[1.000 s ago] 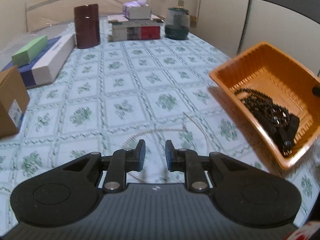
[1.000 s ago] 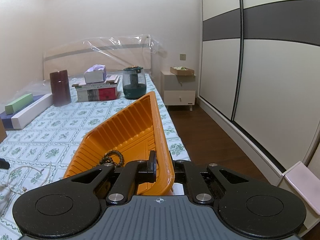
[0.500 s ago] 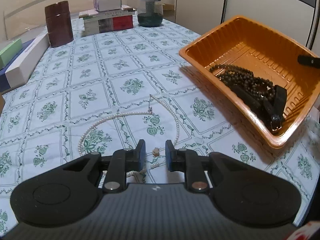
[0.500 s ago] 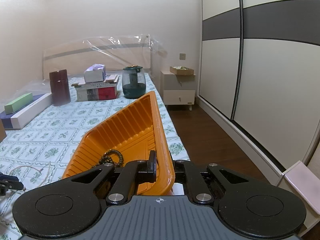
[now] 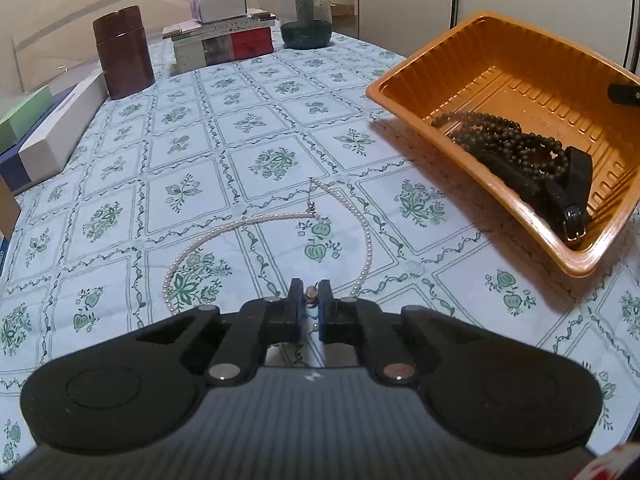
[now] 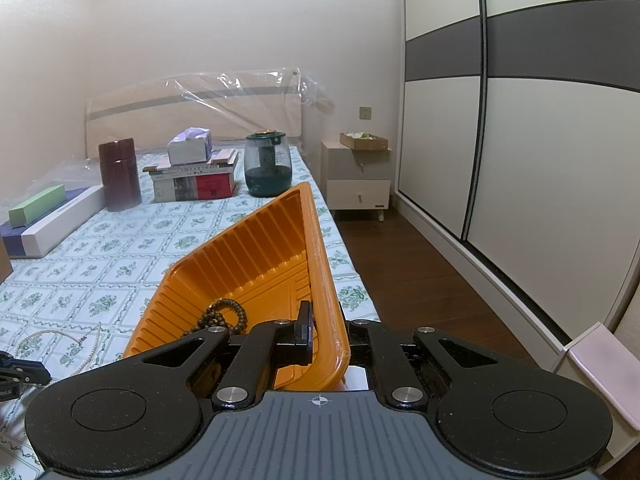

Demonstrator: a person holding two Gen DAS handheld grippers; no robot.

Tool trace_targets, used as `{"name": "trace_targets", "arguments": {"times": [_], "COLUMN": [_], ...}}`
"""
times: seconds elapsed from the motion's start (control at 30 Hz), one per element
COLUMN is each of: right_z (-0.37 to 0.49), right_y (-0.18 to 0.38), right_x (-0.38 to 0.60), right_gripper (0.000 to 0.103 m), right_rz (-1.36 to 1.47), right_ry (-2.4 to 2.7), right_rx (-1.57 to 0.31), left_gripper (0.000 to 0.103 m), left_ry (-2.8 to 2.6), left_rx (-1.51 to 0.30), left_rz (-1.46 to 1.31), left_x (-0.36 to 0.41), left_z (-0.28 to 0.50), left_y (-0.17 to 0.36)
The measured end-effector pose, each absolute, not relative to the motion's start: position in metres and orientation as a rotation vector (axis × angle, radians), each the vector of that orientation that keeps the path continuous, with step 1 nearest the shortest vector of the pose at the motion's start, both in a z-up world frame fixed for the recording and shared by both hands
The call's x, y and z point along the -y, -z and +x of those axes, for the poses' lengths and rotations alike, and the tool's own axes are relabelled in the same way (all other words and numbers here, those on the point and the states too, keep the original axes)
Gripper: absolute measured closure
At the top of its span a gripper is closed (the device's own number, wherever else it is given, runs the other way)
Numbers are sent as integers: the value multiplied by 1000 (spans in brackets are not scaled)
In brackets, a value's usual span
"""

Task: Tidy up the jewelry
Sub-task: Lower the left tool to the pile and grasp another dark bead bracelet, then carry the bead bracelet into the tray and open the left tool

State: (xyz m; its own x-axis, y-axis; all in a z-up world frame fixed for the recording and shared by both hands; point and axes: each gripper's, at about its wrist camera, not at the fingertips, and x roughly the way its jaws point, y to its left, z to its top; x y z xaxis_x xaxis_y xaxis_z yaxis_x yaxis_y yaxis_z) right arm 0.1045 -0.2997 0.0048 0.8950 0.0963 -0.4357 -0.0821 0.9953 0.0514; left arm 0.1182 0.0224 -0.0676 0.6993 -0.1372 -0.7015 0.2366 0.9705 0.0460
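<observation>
While the right gripper (image 6: 326, 338) clamps the orange tray's (image 6: 256, 248) rim, only the left view shows the left gripper (image 5: 309, 300) closed on the pearl necklace (image 5: 366, 240)

I'm looking past a plastic-wrapped headboard (image 6: 192, 108) on cream walls, a white nightstand (image 6: 358, 180), dark wood floor (image 6: 420, 280) and grey-banded sliding wardrobe doors (image 6: 520, 140).

Left tongs (image 5: 309, 294) angled down, nearly closed; right tongs (image 6: 325, 330) apparently clamped.

Near stretch of white pearl necklace (image 5: 256, 222) hidden under left gripper (image 5: 309, 300). Small clasp-like piece between its fingertips too small to identify. Right gripper's (image 6: 326, 334) far finger concealed behind orange ribbed plastic tray wall (image 6: 324, 280).
</observation>
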Motion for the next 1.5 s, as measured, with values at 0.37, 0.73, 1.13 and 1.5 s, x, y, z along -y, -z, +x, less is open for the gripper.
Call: {"name": "trace_targets", "arguments": {"times": [0.37,0.73,1.13,1.5], "right_z": [105,105,104,108], "right_y": [-5,-5,-4,-2], "right_x": [300,298,300,303], "right_gripper": [96,96,96,96], "right_rz": [29,31,43,59], "right_ry": [-93,-93,-94,-95], "right_rx": [-453,-455,-459,-465], "left_gripper": [98,98,97,97], "left_ry": [229,300,432,557], "left_rx": [-748,-708,-657,-634], "left_rz": [116,106,87,116], "left_x": [-16,11,64,125], "left_z": [124,138,153,170], "left_y": [46,25,0,-11]}}
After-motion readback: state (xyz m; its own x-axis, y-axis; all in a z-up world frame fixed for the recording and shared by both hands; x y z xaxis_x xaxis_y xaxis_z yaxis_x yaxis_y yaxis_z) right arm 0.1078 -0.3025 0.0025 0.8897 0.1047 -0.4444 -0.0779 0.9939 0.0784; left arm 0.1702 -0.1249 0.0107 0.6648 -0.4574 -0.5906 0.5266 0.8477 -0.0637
